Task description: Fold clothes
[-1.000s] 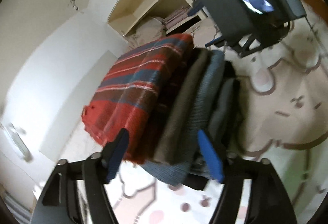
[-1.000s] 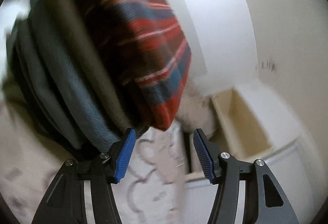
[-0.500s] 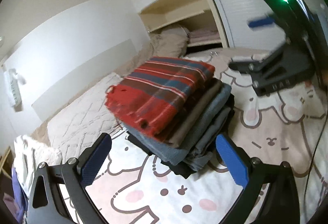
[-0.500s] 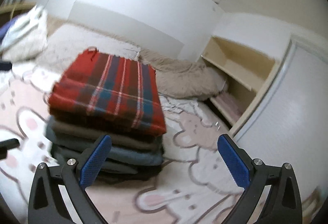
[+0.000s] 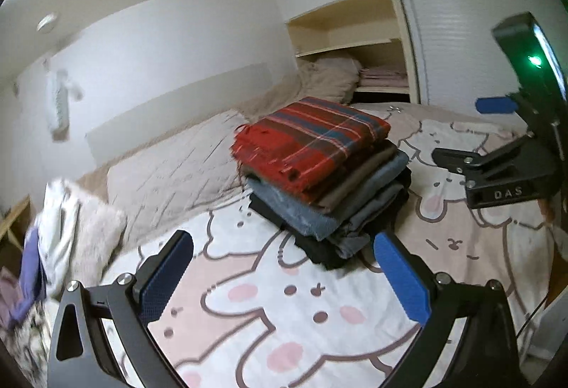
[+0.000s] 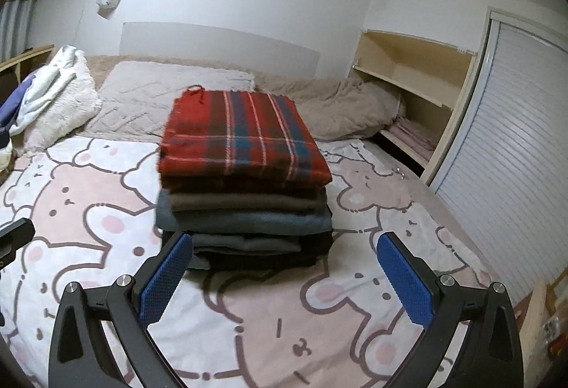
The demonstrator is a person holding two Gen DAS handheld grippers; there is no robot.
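Observation:
A stack of folded clothes (image 5: 330, 182) sits on the bed, topped by a red plaid piece (image 5: 312, 143) over brown, blue-grey and black layers. It also shows in the right wrist view (image 6: 245, 196), with the red plaid piece (image 6: 241, 143) on top. My left gripper (image 5: 284, 278) is open and empty, held back from the stack's near corner. My right gripper (image 6: 284, 281) is open and empty, just in front of the stack's folded edges. The right gripper's body (image 5: 511, 160) shows at the right of the left wrist view.
The bed cover (image 6: 106, 221) has a pink and white bear print. A grey pillow (image 6: 170, 96) and beige blanket (image 6: 348, 103) lie behind the stack. Loose white and purple clothes (image 6: 42, 86) are heaped at the left. Open shelves (image 6: 408, 82) and a slatted door (image 6: 504, 125) stand at the right.
Both grippers have opened wide and drawn back from the stack, which was close up a second ago. The stack now rests level on the bed.

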